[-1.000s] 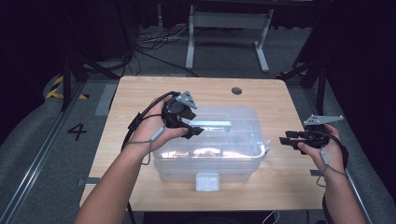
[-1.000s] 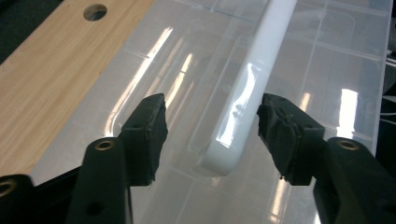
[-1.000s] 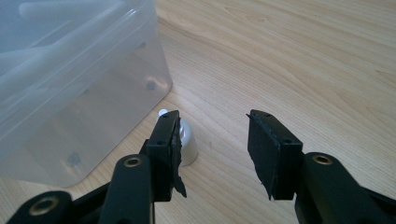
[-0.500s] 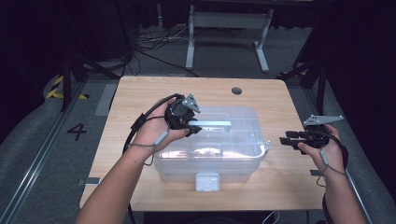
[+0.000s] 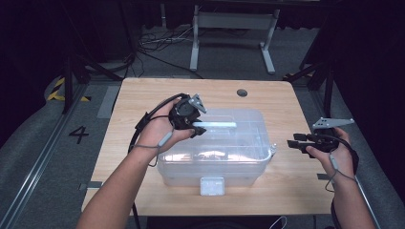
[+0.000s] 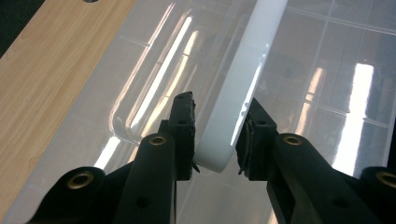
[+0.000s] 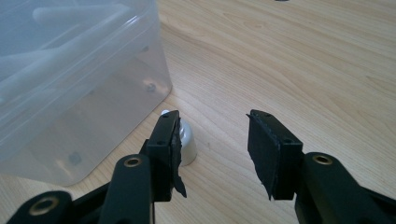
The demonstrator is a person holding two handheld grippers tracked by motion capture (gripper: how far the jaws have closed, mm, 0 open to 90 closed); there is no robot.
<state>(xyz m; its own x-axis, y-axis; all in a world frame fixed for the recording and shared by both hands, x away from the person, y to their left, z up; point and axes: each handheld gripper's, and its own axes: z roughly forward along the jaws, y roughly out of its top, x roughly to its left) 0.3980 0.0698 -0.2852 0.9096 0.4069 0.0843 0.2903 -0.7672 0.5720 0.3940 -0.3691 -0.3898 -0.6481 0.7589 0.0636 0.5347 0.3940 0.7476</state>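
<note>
A clear plastic bin (image 5: pixel 260 143) with a clear lid (image 6: pixel 327 70) stands in the middle of the wooden table (image 5: pixel 143 95). A white bar handle (image 5: pixel 217 124) runs across the lid. My left gripper (image 5: pixel 199 128) is at the handle's left end. Its jaws have just been closing, and in the left gripper view the handle (image 6: pixel 252 60) sits between the pads, which press on both its sides; the left gripper (image 6: pixel 217 121) is shut on it. My right gripper (image 5: pixel 292 143) hovers open off the bin's right side. In the right gripper view, the right gripper (image 7: pixel 212 126) is just above the tabletop with nothing between its jaws.
A small white rounded piece (image 7: pixel 187 142) sits at the bin's (image 7: pixel 70 93) lower corner, just behind my right gripper's left jaw. A white latch (image 5: pixel 212 186) hangs on the bin's front wall. A round dark grommet (image 5: pixel 242 92) lies at the table's far edge. Dark floor and metal stands surround the table.
The left gripper's jaws have drawn in around the white handle's end, and the left hand settled slightly. The right hand and the bin have not moved.
</note>
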